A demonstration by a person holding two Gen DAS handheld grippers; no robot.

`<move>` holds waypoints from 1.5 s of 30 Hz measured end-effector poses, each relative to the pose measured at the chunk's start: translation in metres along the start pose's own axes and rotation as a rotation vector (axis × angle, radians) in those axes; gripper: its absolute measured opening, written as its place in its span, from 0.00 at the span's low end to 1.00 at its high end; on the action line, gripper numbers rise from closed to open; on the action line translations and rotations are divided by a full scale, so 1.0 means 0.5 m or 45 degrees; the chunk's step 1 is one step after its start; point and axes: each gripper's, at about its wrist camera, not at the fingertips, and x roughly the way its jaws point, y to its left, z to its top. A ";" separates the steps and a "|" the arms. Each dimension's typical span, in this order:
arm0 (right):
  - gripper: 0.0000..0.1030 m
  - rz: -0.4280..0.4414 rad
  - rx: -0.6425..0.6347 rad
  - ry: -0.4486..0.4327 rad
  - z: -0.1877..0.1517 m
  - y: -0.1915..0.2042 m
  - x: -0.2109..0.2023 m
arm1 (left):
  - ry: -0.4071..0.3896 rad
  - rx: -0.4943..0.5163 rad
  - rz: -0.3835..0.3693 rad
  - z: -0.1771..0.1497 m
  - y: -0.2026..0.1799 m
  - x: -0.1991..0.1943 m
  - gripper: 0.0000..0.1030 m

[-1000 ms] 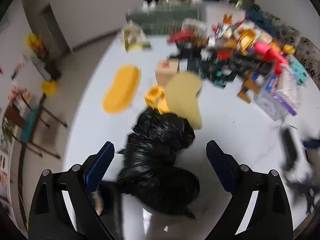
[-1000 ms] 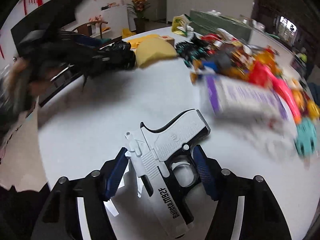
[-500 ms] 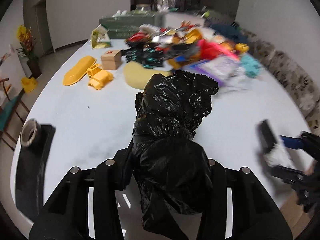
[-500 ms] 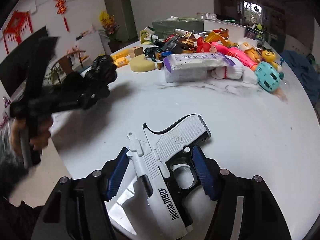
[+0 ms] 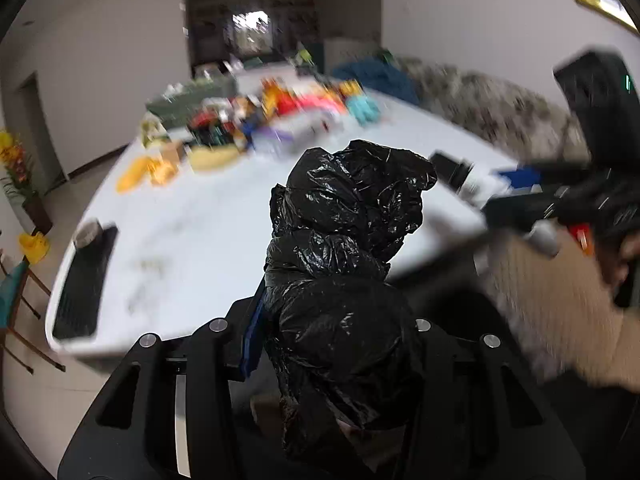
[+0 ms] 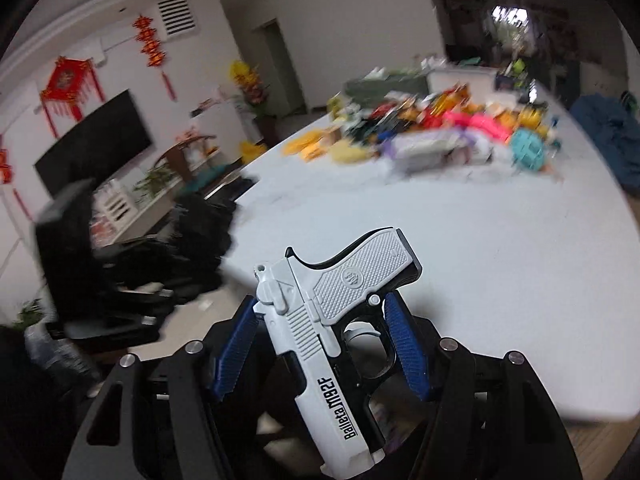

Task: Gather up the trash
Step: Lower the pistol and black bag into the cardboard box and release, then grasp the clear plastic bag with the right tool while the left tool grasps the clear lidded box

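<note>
While gripped between the blue pads (image 5: 252, 334) of the left gripper (image 5: 334, 336), black trash bag (image 5: 344, 248) bulges up past the fingertips, crumpled and glossy, clear of the white table (image 5: 192, 248) ahead. Jaws drawn in narrow just now, pressing the plastic from both sides. In the right gripper (image 6: 320, 340): white toy pistol (image 6: 336, 320), clamped across the trigger guard and slide at a middling spread, grip pointing up beyond the fingertips, barrel back toward the wrist. Well ahead of both finger pairs, blurred pile of colourful toys (image 6: 440, 128).
</note>
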 end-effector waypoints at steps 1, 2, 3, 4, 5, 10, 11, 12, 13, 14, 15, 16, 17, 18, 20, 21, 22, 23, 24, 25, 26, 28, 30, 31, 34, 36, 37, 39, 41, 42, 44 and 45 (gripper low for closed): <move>0.61 0.028 0.014 0.036 -0.020 0.006 0.003 | 0.035 0.016 -0.017 -0.022 -0.006 0.002 0.43; 0.61 0.052 0.034 0.093 -0.047 0.009 0.017 | 0.085 0.039 -0.044 -0.049 -0.013 0.012 0.43; 0.61 0.057 0.048 0.140 -0.068 0.008 0.034 | 0.133 0.061 -0.053 -0.074 -0.022 0.026 0.45; 0.60 0.051 0.072 0.208 -0.098 0.002 0.065 | 0.183 0.084 -0.055 -0.095 -0.028 0.045 0.47; 0.60 0.049 0.091 0.258 -0.120 -0.004 0.092 | 0.224 0.105 -0.054 -0.113 -0.030 0.063 0.55; 0.60 0.008 0.150 0.469 -0.227 -0.066 0.260 | 0.475 0.124 -0.098 -0.231 -0.017 0.220 0.79; 0.60 -0.034 0.168 0.501 -0.238 -0.077 0.279 | 0.515 0.113 -0.086 -0.243 -0.013 0.240 0.79; 0.60 -0.054 0.167 0.502 -0.241 -0.078 0.279 | 0.567 0.105 -0.047 -0.258 -0.008 0.263 0.79; 0.60 -0.029 0.160 0.483 -0.234 -0.072 0.266 | 0.581 0.103 -0.030 -0.264 -0.008 0.267 0.79; 0.60 -0.017 0.150 0.463 -0.223 -0.066 0.251 | 0.576 0.099 -0.019 -0.264 -0.006 0.263 0.79; 0.60 -0.009 0.130 0.431 -0.203 -0.056 0.229 | 0.548 0.091 -0.024 -0.256 -0.004 0.247 0.79; 0.60 0.015 0.112 0.387 -0.177 -0.046 0.203 | 0.520 0.080 -0.034 -0.246 0.000 0.230 0.79; 0.60 0.056 0.095 0.316 -0.139 -0.036 0.169 | 0.493 0.066 -0.038 -0.233 0.004 0.214 0.79; 0.63 0.076 0.076 0.227 -0.094 -0.028 0.135 | 0.446 0.045 -0.040 -0.212 0.011 0.188 0.79; 0.78 0.043 0.042 0.077 0.002 -0.021 0.098 | 0.333 0.022 -0.033 -0.163 0.021 0.137 0.80; 0.80 0.016 0.036 0.042 0.037 -0.025 0.096 | 0.295 0.015 -0.032 -0.148 0.024 0.121 0.83; 0.81 -0.054 0.036 -0.014 0.098 -0.035 0.106 | 0.232 -0.004 -0.025 -0.117 0.032 0.097 0.86; 0.81 -0.093 0.046 -0.049 0.145 -0.047 0.124 | 0.180 -0.022 -0.019 -0.090 0.039 0.082 0.87; 0.81 -0.121 0.071 -0.071 0.185 -0.062 0.145 | 0.118 -0.046 -0.018 -0.063 0.046 0.062 0.87; 0.81 -0.154 0.104 -0.087 0.218 -0.077 0.164 | 0.060 -0.069 -0.011 -0.035 0.056 0.046 0.87; 0.81 -0.214 0.182 -0.113 0.265 -0.107 0.201 | 0.022 -0.081 0.006 -0.019 0.061 0.039 0.87; 0.81 -0.226 0.373 -0.120 0.329 -0.170 0.267 | -0.049 -0.106 0.057 0.012 0.073 0.030 0.87; 0.81 -0.200 0.571 -0.133 0.362 -0.225 0.316 | -0.068 -0.153 0.085 0.029 0.095 0.030 0.87; 0.81 -0.204 0.631 -0.135 0.377 -0.247 0.329 | -0.067 -0.173 0.086 0.031 0.104 0.032 0.87; 0.81 -0.295 0.829 -0.152 0.409 -0.313 0.381 | -0.033 -0.214 0.084 0.025 0.123 0.045 0.87; 0.58 -0.193 0.908 -0.169 0.406 -0.348 0.404 | -0.006 -0.234 0.079 0.020 0.138 0.056 0.87; 0.46 -0.152 0.935 -0.198 0.407 -0.353 0.399 | 0.000 -0.236 0.082 0.019 0.140 0.059 0.87; 0.29 -0.184 0.866 -0.237 0.409 -0.330 0.371 | 0.006 -0.233 0.101 0.027 0.144 0.065 0.87; 0.21 -0.166 0.735 -0.273 0.398 -0.300 0.328 | -0.005 -0.232 0.105 0.038 0.155 0.074 0.87; 0.20 -0.148 0.707 -0.280 0.383 -0.289 0.306 | -0.006 -0.232 0.106 0.050 0.157 0.084 0.87; 0.18 -0.088 0.675 -0.275 0.349 -0.279 0.268 | -0.006 -0.227 0.101 0.095 0.159 0.117 0.87; 0.17 -0.066 0.655 -0.266 0.325 -0.271 0.243 | -0.010 -0.218 0.101 0.115 0.158 0.135 0.87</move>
